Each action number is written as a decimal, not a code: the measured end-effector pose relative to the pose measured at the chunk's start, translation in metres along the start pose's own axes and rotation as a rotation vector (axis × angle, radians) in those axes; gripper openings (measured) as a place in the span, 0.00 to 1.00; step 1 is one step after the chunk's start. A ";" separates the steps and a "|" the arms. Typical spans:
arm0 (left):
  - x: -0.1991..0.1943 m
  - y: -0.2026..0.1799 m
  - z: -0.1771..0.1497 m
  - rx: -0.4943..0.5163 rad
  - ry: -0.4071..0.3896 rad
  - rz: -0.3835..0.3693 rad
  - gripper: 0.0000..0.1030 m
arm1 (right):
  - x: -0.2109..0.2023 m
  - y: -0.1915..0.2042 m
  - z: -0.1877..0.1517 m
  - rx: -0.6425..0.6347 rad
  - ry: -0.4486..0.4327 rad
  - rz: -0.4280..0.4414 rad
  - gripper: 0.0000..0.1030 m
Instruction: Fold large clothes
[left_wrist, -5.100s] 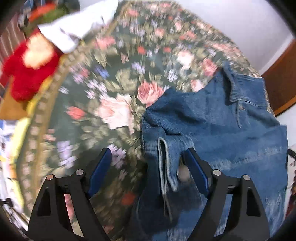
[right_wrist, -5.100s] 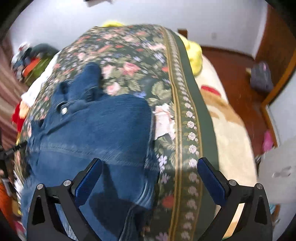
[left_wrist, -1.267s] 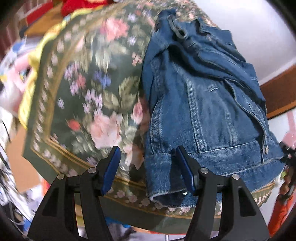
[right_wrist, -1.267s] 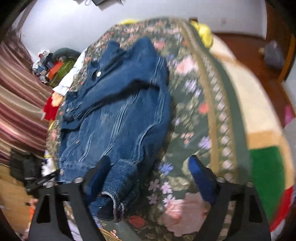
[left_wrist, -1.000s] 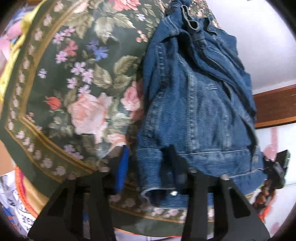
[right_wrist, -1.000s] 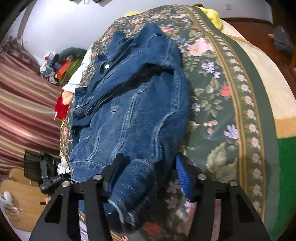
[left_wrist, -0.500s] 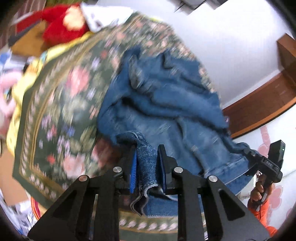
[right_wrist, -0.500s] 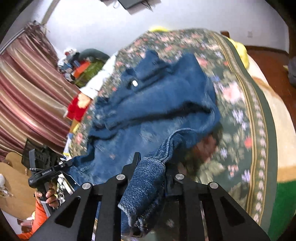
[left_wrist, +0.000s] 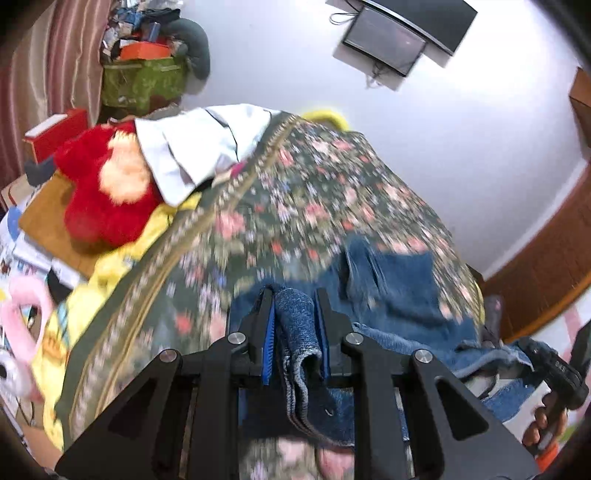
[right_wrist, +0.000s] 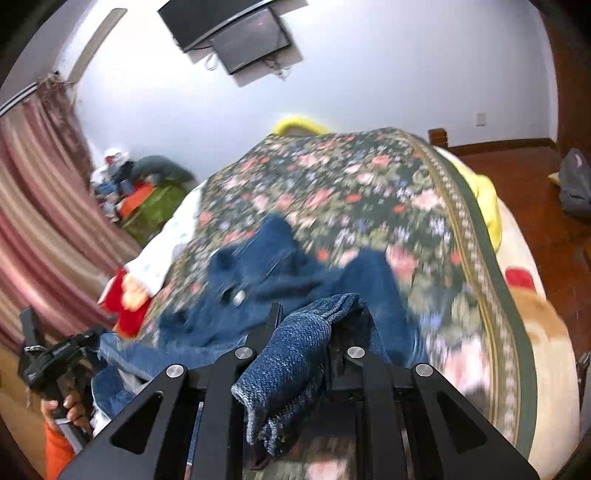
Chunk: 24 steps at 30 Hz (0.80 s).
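A blue denim jacket (left_wrist: 399, 291) lies on a bed with a dark floral bedspread (left_wrist: 317, 199). My left gripper (left_wrist: 294, 306) is shut on the jacket's bottom hem, whose folded edge hangs between the fingers. My right gripper (right_wrist: 308, 321) is shut on the hem at the other corner (right_wrist: 295, 354). Both hold the hem lifted above the bed, with the rest of the jacket (right_wrist: 273, 273) bunched and blurred ahead. The right gripper's handle shows at the right of the left wrist view (left_wrist: 550, 365).
A red plush toy (left_wrist: 103, 195) and a white garment (left_wrist: 199, 144) lie at the bed's left side. A green bin (left_wrist: 144, 81) with clutter stands by the striped curtain (right_wrist: 40, 229). A yellow pillow (right_wrist: 487, 199) and wooden floor (right_wrist: 543, 192) lie to the right.
Both grippers closed on the jacket's bottom hem and lifted it, swinging up and forward over the bed. The jacket's lower part has risen off the bedspread and bunched toward the collar.
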<state>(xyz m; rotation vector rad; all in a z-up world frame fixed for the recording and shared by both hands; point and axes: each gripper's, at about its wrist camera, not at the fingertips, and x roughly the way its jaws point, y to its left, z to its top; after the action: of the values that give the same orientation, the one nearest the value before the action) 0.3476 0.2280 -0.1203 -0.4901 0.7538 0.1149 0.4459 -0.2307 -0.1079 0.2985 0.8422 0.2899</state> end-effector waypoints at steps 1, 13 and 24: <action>0.016 -0.004 0.011 0.003 -0.006 0.016 0.18 | 0.017 -0.002 0.012 0.005 0.002 -0.015 0.14; 0.174 0.019 0.030 -0.037 0.180 0.138 0.21 | 0.161 -0.049 0.049 0.026 0.176 -0.051 0.15; 0.160 0.008 0.035 0.233 0.089 0.390 0.56 | 0.125 -0.052 0.066 -0.023 0.261 0.026 0.16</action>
<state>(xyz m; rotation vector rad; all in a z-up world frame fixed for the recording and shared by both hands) 0.4843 0.2401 -0.2105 -0.1224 0.9316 0.3653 0.5822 -0.2421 -0.1711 0.2536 1.0917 0.3677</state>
